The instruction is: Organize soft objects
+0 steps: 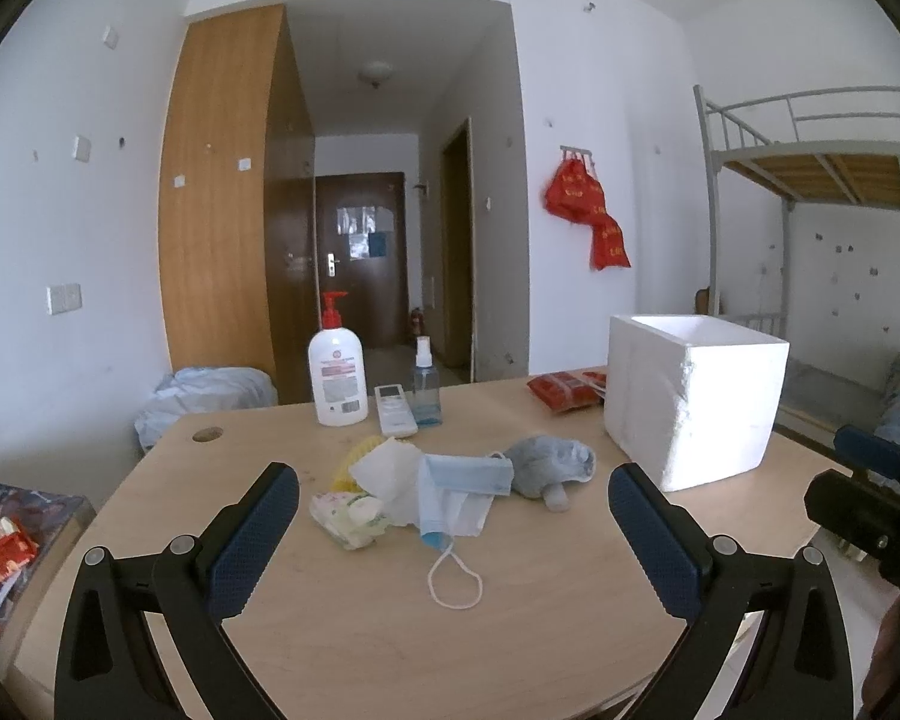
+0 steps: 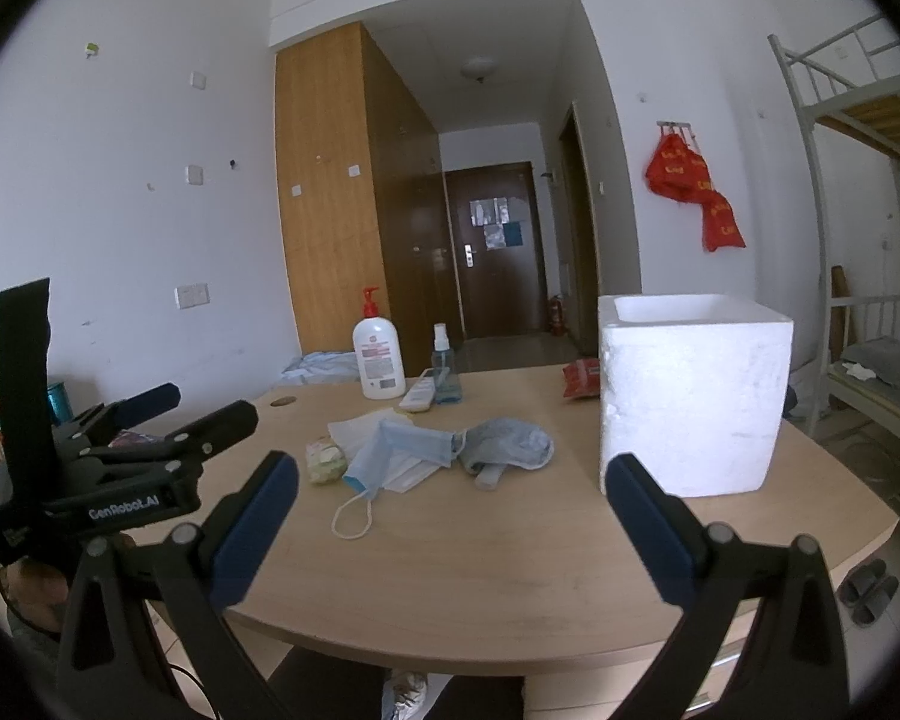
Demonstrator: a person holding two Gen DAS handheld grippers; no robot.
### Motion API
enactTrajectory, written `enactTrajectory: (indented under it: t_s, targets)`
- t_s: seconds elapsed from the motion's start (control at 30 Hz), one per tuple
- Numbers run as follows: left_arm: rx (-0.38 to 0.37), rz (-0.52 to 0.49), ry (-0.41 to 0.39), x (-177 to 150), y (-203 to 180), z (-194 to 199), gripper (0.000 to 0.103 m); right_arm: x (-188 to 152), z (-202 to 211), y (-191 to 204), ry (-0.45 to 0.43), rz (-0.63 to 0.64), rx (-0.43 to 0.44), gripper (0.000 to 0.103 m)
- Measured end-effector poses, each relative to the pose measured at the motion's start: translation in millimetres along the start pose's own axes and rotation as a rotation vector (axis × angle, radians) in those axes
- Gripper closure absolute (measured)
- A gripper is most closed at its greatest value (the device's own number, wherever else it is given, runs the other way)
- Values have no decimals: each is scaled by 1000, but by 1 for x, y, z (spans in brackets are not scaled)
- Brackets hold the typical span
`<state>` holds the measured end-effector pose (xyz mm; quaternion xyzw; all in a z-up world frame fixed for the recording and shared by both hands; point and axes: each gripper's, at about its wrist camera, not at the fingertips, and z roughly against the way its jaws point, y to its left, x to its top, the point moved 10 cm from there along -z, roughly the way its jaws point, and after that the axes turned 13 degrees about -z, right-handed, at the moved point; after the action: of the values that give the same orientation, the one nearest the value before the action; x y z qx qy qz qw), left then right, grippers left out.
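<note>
Pale wood-laminate table (image 1: 390, 612) bearing a loose central heap of soft items: pleated blue face masks (image 1: 462, 480) with a white cord ear loop, a crumpled grey sock (image 1: 549, 459), white tissue and a yellow mesh piece, lying just left of the open-topped, grainy white foam box (image 1: 696, 402). Left gripper (image 1: 453, 498) and right gripper (image 2: 450, 495), each with textured blue pads, are spread wide and empty, hovering near the table's front edge. Behind the heap stand a smooth white pump bottle (image 1: 337, 378), a clear spray bottle (image 1: 426, 387) and a flat white remote (image 1: 395, 409).
</note>
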<state>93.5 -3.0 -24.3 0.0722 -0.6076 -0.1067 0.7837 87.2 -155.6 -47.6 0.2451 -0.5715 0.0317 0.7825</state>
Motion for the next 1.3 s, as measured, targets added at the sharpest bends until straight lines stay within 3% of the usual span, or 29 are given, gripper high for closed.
enactTrajectory:
  t_s: [1.3]
  targets:
    - [-1,-10,-4,1,1,3,0,4,1,-4,-8,-1,-6,0]
